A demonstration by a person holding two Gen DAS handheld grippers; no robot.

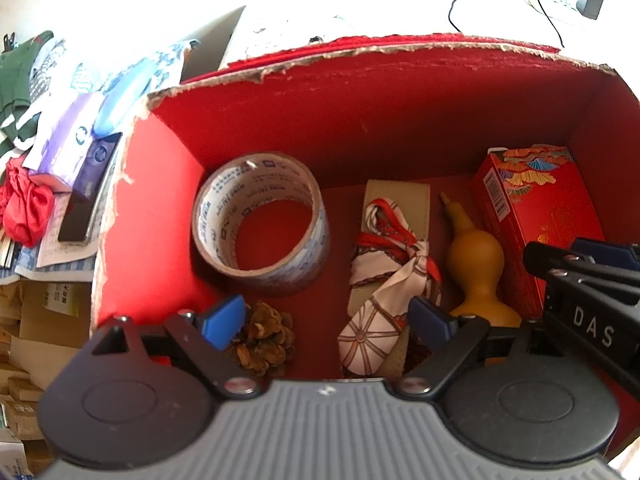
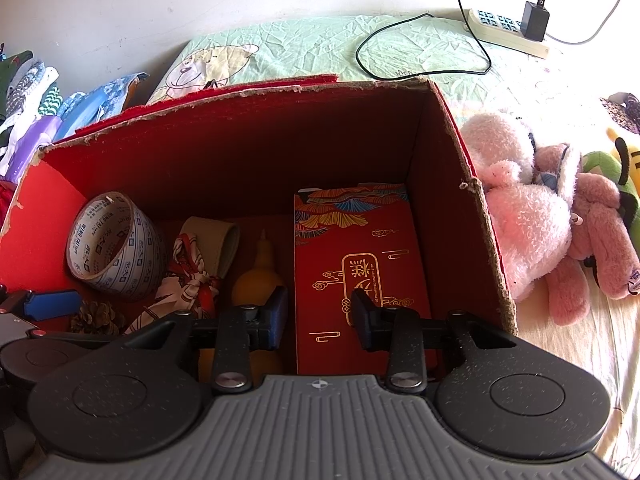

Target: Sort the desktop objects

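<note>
Red cardboard box (image 2: 256, 152) holds tape roll (image 1: 260, 224), scarf (image 1: 384, 276), gourd (image 1: 476, 264); above it, left gripper (image 1: 328, 320) and right gripper (image 2: 320, 312) gape, seemingly empty.

Left hand-held gripper (image 1: 326, 322): grey ribbed body, black round discs either side of it, black linkage arms, silver screws, blue fingertips (image 1: 224, 320); right hand-held gripper (image 2: 320, 316): same build; "DAS" lettering on side.

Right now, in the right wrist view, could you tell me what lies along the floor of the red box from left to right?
Tape roll → patterned scarf → yellow gourd → red gift box.
</note>
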